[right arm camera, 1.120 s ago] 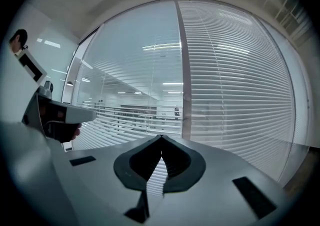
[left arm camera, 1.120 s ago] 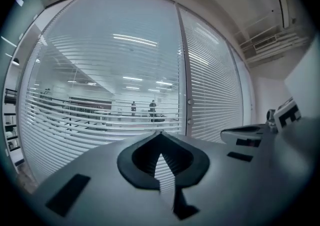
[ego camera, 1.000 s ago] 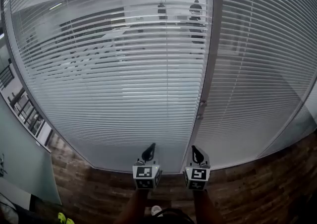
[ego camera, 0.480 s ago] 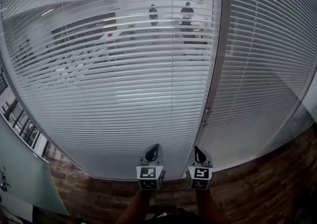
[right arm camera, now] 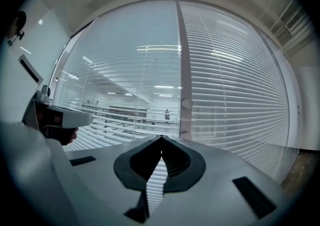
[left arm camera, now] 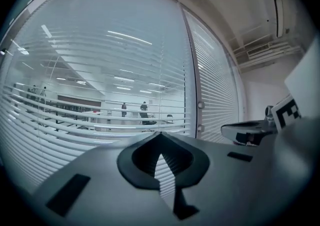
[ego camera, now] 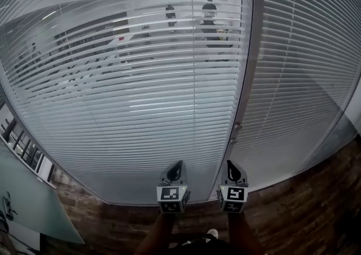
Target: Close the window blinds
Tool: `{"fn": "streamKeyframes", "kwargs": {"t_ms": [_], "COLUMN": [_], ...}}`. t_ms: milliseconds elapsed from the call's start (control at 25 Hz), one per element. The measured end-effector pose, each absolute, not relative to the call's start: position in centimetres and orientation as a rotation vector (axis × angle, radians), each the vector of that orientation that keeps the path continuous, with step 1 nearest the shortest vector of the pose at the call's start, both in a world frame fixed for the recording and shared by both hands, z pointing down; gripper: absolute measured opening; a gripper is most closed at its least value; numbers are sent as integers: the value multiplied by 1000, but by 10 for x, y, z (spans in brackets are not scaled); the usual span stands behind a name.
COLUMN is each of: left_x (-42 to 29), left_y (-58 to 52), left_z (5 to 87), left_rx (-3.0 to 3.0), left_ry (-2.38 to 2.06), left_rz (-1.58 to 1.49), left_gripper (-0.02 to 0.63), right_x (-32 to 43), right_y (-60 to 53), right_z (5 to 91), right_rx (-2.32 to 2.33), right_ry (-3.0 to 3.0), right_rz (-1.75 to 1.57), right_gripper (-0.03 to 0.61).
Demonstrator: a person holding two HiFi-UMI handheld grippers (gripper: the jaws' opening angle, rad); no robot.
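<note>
White slatted blinds hang behind a glass wall. The left panel (ego camera: pixel 130 79) has its slats tilted open, so an office shows through. The right panel (ego camera: pixel 304 67) looks far more closed. A grey post (ego camera: pixel 248 79) divides them and carries two small round knobs (ego camera: pixel 237 126). My left gripper (ego camera: pixel 176 170) points level at the foot of the left panel, shut and empty. My right gripper (ego camera: pixel 232 169) is beside it, just below the post, also shut with nothing in it. In the left gripper view the jaw tips (left arm camera: pixel 160 134) meet; in the right gripper view they (right arm camera: pixel 161 137) meet too.
A wood-patterned floor (ego camera: pixel 293 214) runs along the base of the glass wall. A frosted glass panel (ego camera: pixel 28 203) stands at the lower left. Two people (ego camera: pixel 209 8) stand far off beyond the glass. My shoe (ego camera: pixel 212 233) shows at the bottom.
Both grippers have moved closer to the glass wall and slightly to the right. The post and its knobs now sit nearer the right gripper. Both stayed shut.
</note>
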State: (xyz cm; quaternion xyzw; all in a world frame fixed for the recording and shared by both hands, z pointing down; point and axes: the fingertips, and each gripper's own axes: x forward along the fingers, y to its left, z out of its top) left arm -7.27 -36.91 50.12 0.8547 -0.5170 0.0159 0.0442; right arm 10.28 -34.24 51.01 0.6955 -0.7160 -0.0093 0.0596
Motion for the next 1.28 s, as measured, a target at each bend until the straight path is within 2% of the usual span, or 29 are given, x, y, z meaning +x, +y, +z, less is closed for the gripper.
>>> {"fn": "streamKeyframes", "kwargs": {"t_ms": [720, 840, 1280], "left_x": [-43, -46, -46], "left_y": [-407, -408, -414], "left_z": [501, 503, 510], "left_rx": [2627, 2624, 2615], "left_ry": [-1663, -1669, -1681], "left_rz": [33, 59, 89], "left_gripper": [-6, -6, -6], "right_x": [145, 143, 149], "right_y": [-394, -398, -416], "right_z": [470, 464, 453], "right_rx": [2197, 2159, 2162], "right_ry": [-2280, -2271, -2309], "right_rz": [-279, -242, -227], "right_gripper": [3, 8, 146]}}
